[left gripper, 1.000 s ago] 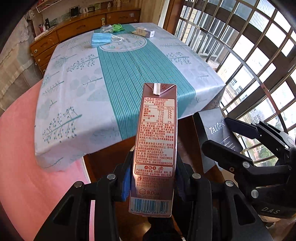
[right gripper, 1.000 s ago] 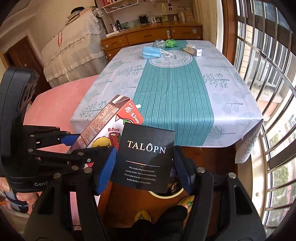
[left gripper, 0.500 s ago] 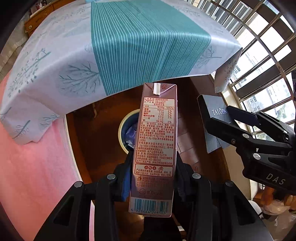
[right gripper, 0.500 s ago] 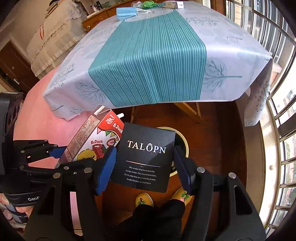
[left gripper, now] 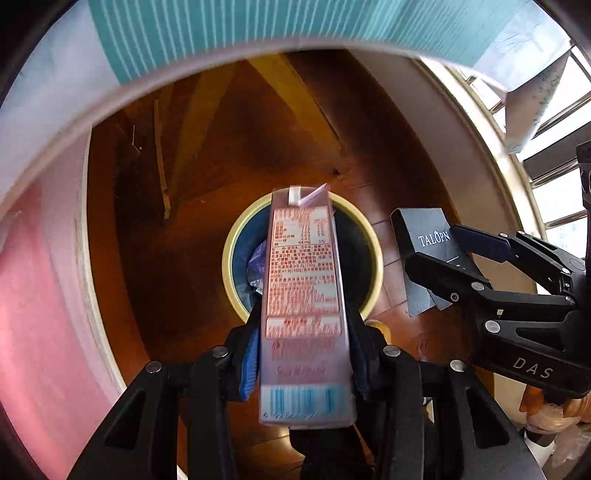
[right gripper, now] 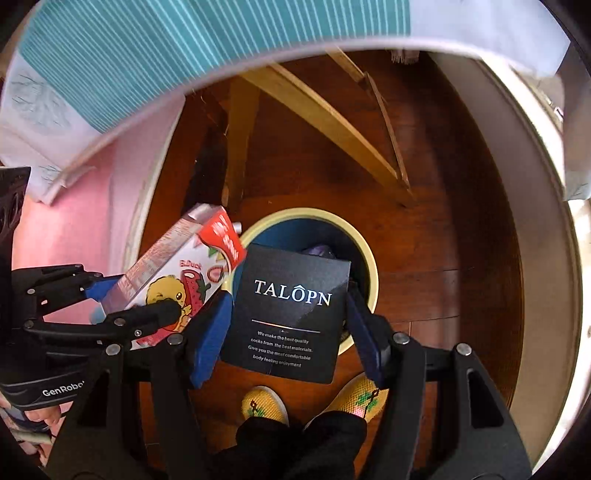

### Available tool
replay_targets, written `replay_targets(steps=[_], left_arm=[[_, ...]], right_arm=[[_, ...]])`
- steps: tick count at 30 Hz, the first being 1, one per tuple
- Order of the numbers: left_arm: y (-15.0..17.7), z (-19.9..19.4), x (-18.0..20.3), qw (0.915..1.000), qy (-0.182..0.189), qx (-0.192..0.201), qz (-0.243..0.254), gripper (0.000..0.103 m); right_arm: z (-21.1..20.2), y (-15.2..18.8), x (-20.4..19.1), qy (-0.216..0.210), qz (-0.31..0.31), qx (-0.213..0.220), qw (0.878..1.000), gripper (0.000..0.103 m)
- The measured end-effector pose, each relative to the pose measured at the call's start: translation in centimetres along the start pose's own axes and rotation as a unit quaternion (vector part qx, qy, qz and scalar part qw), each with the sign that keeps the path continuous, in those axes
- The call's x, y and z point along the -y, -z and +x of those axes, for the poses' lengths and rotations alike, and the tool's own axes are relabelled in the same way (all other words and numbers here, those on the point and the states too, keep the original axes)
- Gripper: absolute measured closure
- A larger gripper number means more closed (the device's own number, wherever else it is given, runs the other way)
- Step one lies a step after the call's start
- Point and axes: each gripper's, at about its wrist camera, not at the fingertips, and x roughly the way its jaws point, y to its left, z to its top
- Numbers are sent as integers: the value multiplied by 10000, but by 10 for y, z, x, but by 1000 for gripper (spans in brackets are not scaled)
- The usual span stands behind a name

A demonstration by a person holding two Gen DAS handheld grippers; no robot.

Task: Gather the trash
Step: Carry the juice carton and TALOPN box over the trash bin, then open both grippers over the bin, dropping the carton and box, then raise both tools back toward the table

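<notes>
My left gripper (left gripper: 303,347) is shut on a strawberry milk carton (left gripper: 303,295) and holds it above a round bin with a cream rim (left gripper: 227,258) on the wooden floor. The carton also shows in the right wrist view (right gripper: 177,280). My right gripper (right gripper: 288,325) is shut on a black TALOPN card package (right gripper: 291,310), held above the bin's rim (right gripper: 365,266). That package shows at the right of the left wrist view (left gripper: 424,236). The bin holds a dark liner and some purple trash (left gripper: 256,258).
The table's teal and white cloth (left gripper: 221,29) hangs over the top of both views. Wooden table legs (right gripper: 314,107) stand behind the bin. A pink rug (left gripper: 37,295) lies to the left. The person's yellow slippers (right gripper: 264,404) stand just below the bin.
Both grippers have tilted down and moved under the table edge. The tabletop has left view and the bin now lies straight below the carton and the package.
</notes>
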Motion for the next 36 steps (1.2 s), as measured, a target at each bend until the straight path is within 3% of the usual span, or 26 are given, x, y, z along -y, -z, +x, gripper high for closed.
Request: replay_targets(steps=[6, 8, 10, 12, 16, 24, 36], left_arm=[[-3, 57, -20, 10000, -11, 10, -7, 63], [-4, 72, -26, 10000, 19, 43, 28, 58], [-5, 84, -32, 10000, 11, 46, 39, 27], [-7, 94, -39, 9999, -4, 109, -7, 14], [-10, 111, -47, 9999, -65, 114, 48, 11], [-9, 108, -52, 9997, -112, 210, 83, 11], [-16, 67, -46, 9993, -101, 348, 118, 11]], right_arm=[[61, 6, 16, -132, -109, -75, 9998, 43], [77, 7, 19, -253, -173, -85, 9995, 42], [93, 12, 22, -285, -267, -165, 9991, 39], [106, 13, 25, -245, -328, -225, 9989, 33], [122, 15, 27, -299, -394, -197, 9986, 29], [125, 18, 23, -278, -515, 5, 9983, 29], [80, 5, 14, -183, -545, 209, 9981, 29]])
